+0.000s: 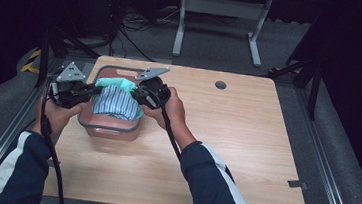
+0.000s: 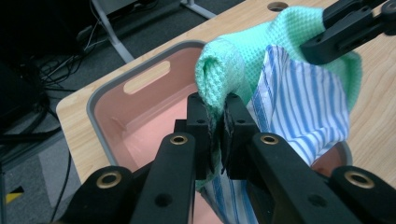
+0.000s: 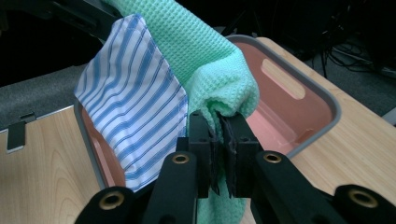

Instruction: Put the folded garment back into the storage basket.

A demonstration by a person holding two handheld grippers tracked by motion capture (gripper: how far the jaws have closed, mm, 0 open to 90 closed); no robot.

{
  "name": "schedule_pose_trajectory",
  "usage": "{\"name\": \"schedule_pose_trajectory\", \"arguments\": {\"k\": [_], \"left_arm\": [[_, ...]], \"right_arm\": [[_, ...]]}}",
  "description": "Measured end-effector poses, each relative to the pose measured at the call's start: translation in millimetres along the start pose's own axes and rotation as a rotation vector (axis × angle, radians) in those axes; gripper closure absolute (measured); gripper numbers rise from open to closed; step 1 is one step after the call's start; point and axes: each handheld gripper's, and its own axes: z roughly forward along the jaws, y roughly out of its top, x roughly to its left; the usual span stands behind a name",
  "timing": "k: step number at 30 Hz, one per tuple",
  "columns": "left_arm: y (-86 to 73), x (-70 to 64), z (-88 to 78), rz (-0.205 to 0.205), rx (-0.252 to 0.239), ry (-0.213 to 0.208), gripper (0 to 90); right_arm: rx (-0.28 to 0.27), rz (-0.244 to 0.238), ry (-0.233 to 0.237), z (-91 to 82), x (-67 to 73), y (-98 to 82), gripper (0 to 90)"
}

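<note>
You have a green waffle-weave cloth (image 1: 116,83) with a blue-and-white striped panel (image 1: 113,102) pinched between both tools, and it hangs stretched above the pink bin (image 1: 110,127) that sits on the left part of the table (image 1: 225,146). Your left tool (image 2: 216,135) is clamped shut on a bunched fold of the green fabric, jaws pressed together with cloth squeezed between them. Your right tool (image 3: 219,149) is likewise closed tight on a gathered green edge at the opposite end.

Expect this cloth to handle as light, limp and wholly without stiffness: it sags between your two holds and the striped part droops toward the bin's inside. The textured weave looks grippy, so slipping seems unlikely while the jaws pinch a thick bunch. It is not fragile, though a hard pull apart could drag it out of one tool. The best hold, as I judge it, is where you have it: on the gathered edges near the two ends, taking several layers at once.

Your left hand (image 1: 57,112) reaches in from the bin's left side, and your right hand (image 1: 173,109) from its right, with both forearms angled inward and the tools pointing at each other across the bin. Both sit raised just above its rim.
</note>
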Motion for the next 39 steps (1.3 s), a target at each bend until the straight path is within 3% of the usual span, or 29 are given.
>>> {"name": "schedule_pose_trajectory", "arguments": {"k": [11,26,30,33,35,39], "left_arm": [[-24.0,12.9,11.0,-0.044,0.034,0.001,83.3],[-43.4,16.8,38.2,-0.067,0.098,0.006,81.9],[-45.5,18.5,40.7,-0.08,0.099,0.023,73.2],[-46.0,17.7,40.1,-0.116,0.078,0.032,61.7],[-45.5,16.5,39.0,-0.109,0.072,0.051,58.4],[-43.5,13.6,35.1,-0.104,0.062,0.057,50.8]], "right_arm": [[0.053,0.034,0.033,37.7,-0.9,-9.4,82.8],[0.13,0.039,0.021,63.2,-2.5,-21.5,81.4],[0.144,0.03,-0.01,66.0,-3.4,-23.7,75.8],[0.123,0.045,0.007,64.5,-4.5,-24.5,68.2],[0.122,0.047,0.037,63.9,-5.1,-25.1,67.5],[0.13,0.027,0.023,61.5,-2.8,-24.6,62.1]]}}
